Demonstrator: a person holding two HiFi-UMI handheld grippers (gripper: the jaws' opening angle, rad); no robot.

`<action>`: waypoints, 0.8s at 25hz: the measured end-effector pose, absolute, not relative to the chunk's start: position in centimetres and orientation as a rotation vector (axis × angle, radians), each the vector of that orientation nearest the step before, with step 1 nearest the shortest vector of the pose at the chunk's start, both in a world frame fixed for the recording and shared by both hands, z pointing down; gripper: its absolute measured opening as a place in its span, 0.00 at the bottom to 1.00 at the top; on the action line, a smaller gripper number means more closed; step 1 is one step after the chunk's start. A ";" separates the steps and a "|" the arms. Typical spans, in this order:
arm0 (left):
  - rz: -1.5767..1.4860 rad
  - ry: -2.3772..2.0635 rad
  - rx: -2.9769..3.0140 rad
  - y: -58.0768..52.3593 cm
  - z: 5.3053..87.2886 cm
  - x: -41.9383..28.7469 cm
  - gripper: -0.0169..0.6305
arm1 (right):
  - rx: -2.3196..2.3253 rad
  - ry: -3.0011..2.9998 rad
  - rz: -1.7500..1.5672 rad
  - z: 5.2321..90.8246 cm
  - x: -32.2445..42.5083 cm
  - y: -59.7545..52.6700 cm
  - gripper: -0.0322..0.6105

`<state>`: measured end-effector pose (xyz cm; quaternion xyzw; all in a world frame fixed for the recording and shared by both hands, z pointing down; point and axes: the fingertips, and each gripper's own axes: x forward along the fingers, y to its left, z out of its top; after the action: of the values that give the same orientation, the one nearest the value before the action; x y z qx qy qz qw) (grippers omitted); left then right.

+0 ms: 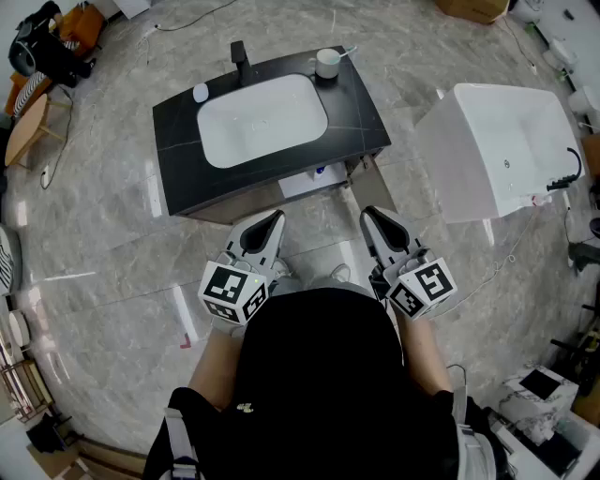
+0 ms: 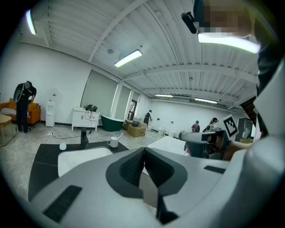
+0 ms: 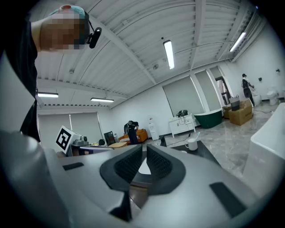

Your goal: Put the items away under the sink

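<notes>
A black vanity (image 1: 183,178) with a white basin (image 1: 262,117) stands on the floor ahead of me. On its top are a white cup (image 1: 326,64) holding a toothbrush, a black tap (image 1: 239,58) and a small white round item (image 1: 201,92). A white and blue thing (image 1: 314,176) shows under the vanity's front edge. My left gripper (image 1: 276,217) and right gripper (image 1: 367,214) hang side by side short of the vanity, both shut and empty. The left gripper view shows the cup (image 2: 113,141) and tap (image 2: 83,138) beyond its shut jaws. The right gripper view also shows the cup (image 3: 191,144).
A white bathtub (image 1: 497,150) stands to the right of the vanity, with a cable and plug (image 1: 562,178) at its side. Chairs and bags (image 1: 47,56) are at the far left, a cardboard box (image 1: 473,9) far back. People stand in the distance.
</notes>
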<state>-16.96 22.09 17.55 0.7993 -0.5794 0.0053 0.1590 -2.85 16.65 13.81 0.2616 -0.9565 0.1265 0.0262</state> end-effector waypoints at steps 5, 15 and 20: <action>0.019 -1.638 2.290 23.0 17.8 -19.1 0.06 | 0.833 -2.949 0.393 13.7 -4.4 17.8 0.13; -0.018 -1.575 2.330 23.6 18.2 -23.0 0.06 | 0.923 -2.925 0.391 13.9 -8.3 19.3 0.13; -0.030 -1.525 2.339 24.3 19.4 -25.0 0.06 | 0.994 -2.881 0.419 14.9 -10.1 20.1 0.13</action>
<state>-25.04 24.31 19.37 0.8249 -0.5378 -0.0106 0.1737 -10.06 20.07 14.94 0.3230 -0.9360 0.1361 0.0325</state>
